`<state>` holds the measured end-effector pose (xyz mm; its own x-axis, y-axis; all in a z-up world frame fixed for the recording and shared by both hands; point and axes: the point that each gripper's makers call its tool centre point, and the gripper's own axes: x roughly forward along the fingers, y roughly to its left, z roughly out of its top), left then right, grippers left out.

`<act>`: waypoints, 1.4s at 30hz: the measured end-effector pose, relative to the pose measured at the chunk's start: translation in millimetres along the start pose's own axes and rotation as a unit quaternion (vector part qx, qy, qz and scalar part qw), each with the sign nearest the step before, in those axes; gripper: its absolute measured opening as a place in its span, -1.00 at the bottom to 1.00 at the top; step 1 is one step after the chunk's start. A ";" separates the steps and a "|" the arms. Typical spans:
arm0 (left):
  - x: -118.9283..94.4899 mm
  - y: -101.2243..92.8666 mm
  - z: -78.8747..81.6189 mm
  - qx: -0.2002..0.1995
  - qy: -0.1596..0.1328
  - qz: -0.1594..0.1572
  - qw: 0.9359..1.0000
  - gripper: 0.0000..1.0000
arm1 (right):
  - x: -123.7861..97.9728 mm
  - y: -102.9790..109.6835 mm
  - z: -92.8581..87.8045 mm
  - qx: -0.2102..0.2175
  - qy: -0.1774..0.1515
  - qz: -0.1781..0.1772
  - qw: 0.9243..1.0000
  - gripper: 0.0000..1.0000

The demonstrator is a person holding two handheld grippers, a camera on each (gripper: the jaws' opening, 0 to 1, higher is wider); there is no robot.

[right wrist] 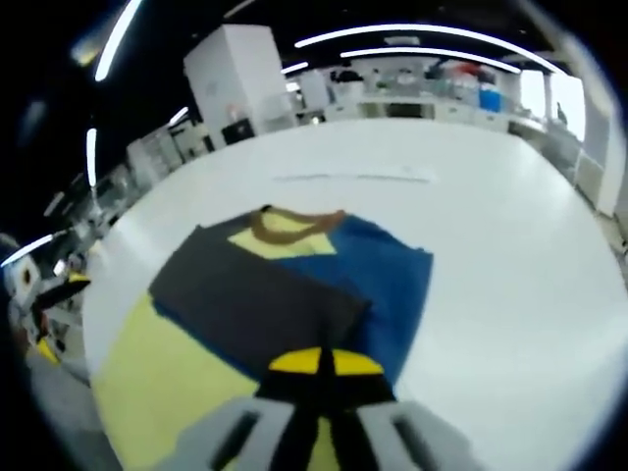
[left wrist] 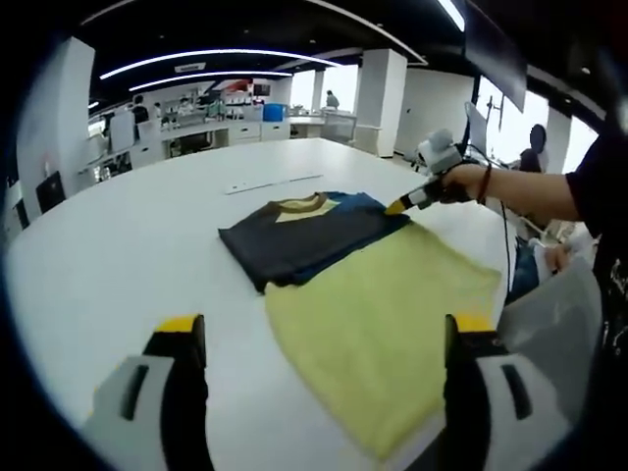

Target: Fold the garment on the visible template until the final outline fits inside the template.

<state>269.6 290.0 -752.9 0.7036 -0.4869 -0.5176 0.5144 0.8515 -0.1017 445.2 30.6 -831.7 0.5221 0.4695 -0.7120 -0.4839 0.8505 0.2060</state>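
Right gripper (right wrist: 319, 365) fingers clenched on shirt (right wrist: 294, 285) edge, left gripper (left wrist: 319, 339) released — keep fold within yellow template (left wrist: 378, 314), edges aligned w/ template.

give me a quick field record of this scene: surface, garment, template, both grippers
surface: large white table
garment: dark grey, blue and yellow t-shirt, grey sleeve folded across the front
template: pale yellow sheet under the t-shirt, mostly uncovered
left gripper: jaws wide apart, holding nothing, above the table's near edge
right gripper: yellow-tipped jaws closed together at the t-shirt's edge; whether it pinches cloth is unclear
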 end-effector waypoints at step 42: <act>-16.1 -39.0 -43.8 0.061 0.047 -0.122 0.990 0.92 | -126.9 105.6 -88.1 -0.183 0.056 0.167 0.967 0.96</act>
<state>216.8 273.2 -777.9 0.5056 -0.6497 -0.5677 0.7228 0.6782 -0.1324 266.0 40.0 -778.7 0.2252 0.6576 -0.7189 -0.8388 0.5062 0.2003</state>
